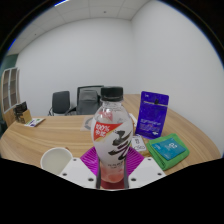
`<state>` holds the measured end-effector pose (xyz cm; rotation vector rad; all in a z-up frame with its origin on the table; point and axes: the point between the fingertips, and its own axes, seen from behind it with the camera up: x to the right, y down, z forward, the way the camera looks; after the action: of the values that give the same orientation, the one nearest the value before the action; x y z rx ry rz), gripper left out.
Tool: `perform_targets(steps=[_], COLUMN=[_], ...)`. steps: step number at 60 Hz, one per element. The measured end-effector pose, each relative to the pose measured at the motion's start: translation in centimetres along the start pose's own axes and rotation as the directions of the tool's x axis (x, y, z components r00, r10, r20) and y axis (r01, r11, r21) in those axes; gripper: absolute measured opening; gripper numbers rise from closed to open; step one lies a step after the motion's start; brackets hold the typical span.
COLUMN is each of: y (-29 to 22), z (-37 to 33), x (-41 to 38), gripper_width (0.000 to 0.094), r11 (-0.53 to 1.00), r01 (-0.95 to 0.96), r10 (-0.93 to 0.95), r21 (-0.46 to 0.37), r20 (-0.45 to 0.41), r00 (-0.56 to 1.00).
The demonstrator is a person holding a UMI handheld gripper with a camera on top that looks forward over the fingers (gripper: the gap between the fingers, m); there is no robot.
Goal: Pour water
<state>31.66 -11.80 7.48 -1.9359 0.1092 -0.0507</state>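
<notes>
My jaws pinch the bottle [112, 140] low on its pink-labelled body, upright above the bench [40, 140], its black cap on. I judge the cap must come off, then I should tip slowly over the white cup [56, 157] just beside me.

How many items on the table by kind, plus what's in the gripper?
Bottles: 1, the bottle with a white cap, gripped by the gripper
Cups: 1, white cup beside the fingers
Pouches: 1, purple pouch standing upright
Boxes: 1, teal box lying flat
Total: 4
Small items at the table's far end are too small to tell.
</notes>
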Motion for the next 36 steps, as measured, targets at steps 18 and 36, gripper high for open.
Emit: perform_targets(steps=[18, 36], y=[1.3, 1.8], z=[0.2, -2.5], x=[0.0, 0.6], gripper_width=[0.0396, 0.0864], r11=[0.999, 0.994], r01=[0.010, -0.006], r10=[-0.009, -0.001], r21=[0.036, -0.105], r20=[-0.017, -0.065], r00=[1.000, 0.998])
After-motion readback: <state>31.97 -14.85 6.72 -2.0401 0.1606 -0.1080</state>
